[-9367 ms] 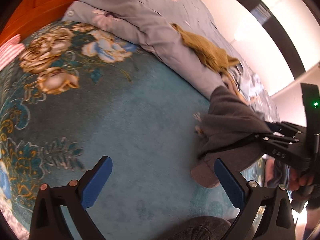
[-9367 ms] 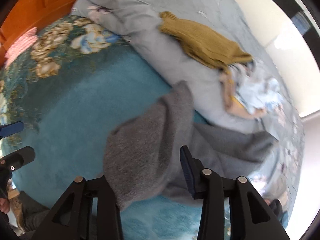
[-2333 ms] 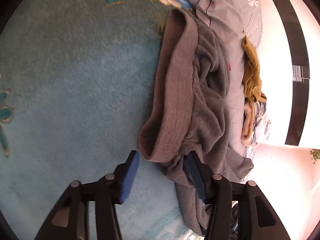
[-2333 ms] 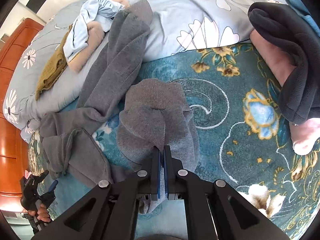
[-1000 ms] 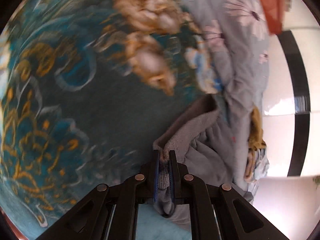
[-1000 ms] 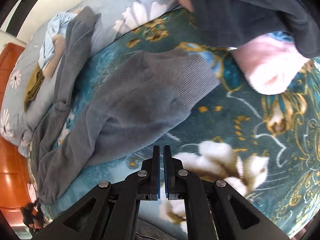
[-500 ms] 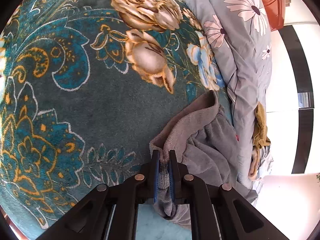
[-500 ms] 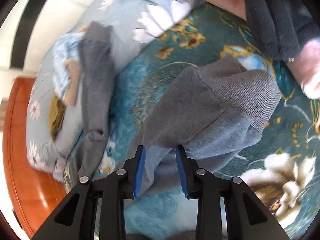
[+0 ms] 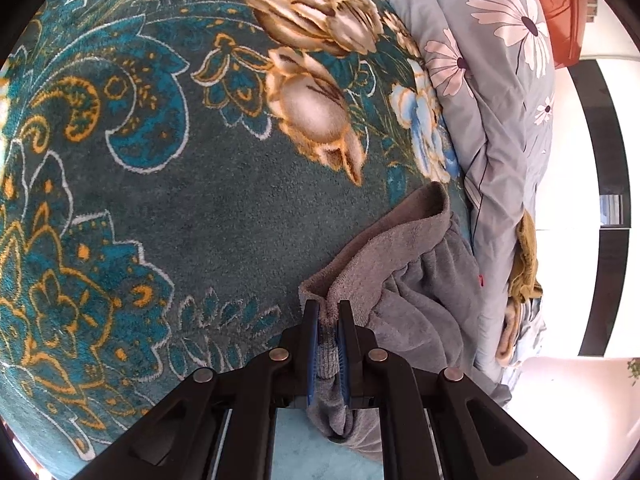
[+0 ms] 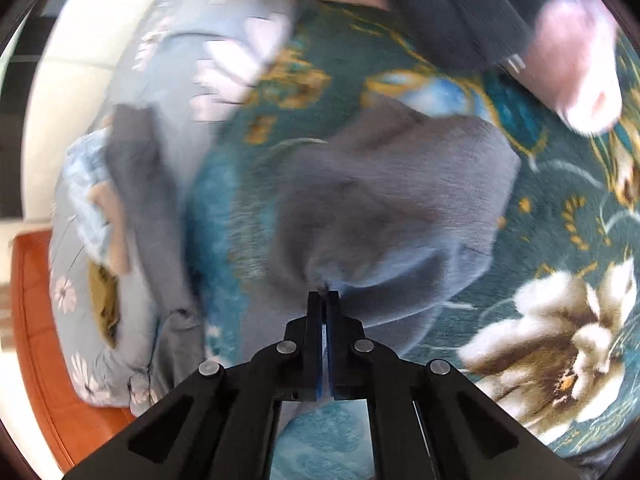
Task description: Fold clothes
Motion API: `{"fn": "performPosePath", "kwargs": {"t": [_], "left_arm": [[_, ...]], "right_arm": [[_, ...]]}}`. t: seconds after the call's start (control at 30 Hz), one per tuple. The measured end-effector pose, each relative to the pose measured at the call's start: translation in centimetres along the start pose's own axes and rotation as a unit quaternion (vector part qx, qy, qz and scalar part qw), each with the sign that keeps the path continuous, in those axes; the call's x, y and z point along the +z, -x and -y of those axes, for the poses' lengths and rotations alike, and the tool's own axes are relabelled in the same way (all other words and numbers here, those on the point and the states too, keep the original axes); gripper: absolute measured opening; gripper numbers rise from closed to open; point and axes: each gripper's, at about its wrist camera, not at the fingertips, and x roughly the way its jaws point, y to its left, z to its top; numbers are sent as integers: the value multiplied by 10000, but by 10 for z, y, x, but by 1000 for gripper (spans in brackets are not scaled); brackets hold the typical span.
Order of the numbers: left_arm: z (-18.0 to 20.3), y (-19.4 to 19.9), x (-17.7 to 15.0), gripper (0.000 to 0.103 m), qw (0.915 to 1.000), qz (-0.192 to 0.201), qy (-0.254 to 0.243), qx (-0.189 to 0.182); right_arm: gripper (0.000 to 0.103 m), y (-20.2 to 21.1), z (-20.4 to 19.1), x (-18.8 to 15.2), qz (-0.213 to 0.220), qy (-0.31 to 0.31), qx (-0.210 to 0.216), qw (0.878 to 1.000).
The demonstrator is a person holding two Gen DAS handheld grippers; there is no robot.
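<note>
In the left wrist view, your left gripper (image 9: 329, 312) has its two blue-padded fingers (image 9: 313, 320) clamped on the ribbed edge of one grey garment (image 9: 404, 276). A strip of that grey knit runs down between the pads and hangs out below them at the bottom middle of the frame. The rest of the garment lies rumpled to the right of centre on the teal floral blanket (image 9: 168, 184). Past it, along the right side, runs one pale grey-blue quilt (image 9: 504, 120) printed with daisies; you can count three clear blooms on it. One mustard knit piece (image 9: 526, 264) lies on the quilt at the right, with a light blue and beige bundle (image 9: 516, 332) just below it. An orange-brown headboard (image 9: 560, 8) shows at the upper right.

In the right wrist view, which is blurred, your right gripper (image 10: 324, 298) has its two fingers (image 10: 314, 320) pressed together, pinching a gathered fold of the same grey garment (image 10: 392, 200) at their tips. The cloth fans out above them across the middle of the frame on the blanket (image 10: 560, 216). Another grey length (image 10: 148, 208) trails down the left side over the quilt (image 10: 224, 52). At the top right sits one dark garment (image 10: 460, 12) with a pink piece (image 10: 576, 68) beside it
</note>
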Motion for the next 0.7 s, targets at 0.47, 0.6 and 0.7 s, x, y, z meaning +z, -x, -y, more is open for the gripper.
{"fn": "performPosePath", "kwargs": {"t": [0.47, 0.6, 0.7], "left_arm": [[95, 85, 32, 9, 9858, 672, -1146, -1023], [53, 56, 27, 9, 9935, 436, -1006, -315], [2, 32, 21, 9, 9990, 218, -393, 71]], "right_arm": [[1, 119, -77, -21, 1038, 1870, 922, 9725], [1, 58, -5, -28, 259, 1204, 262, 9920], [1, 24, 40, -35, -146, 689, -50, 9975]]}}
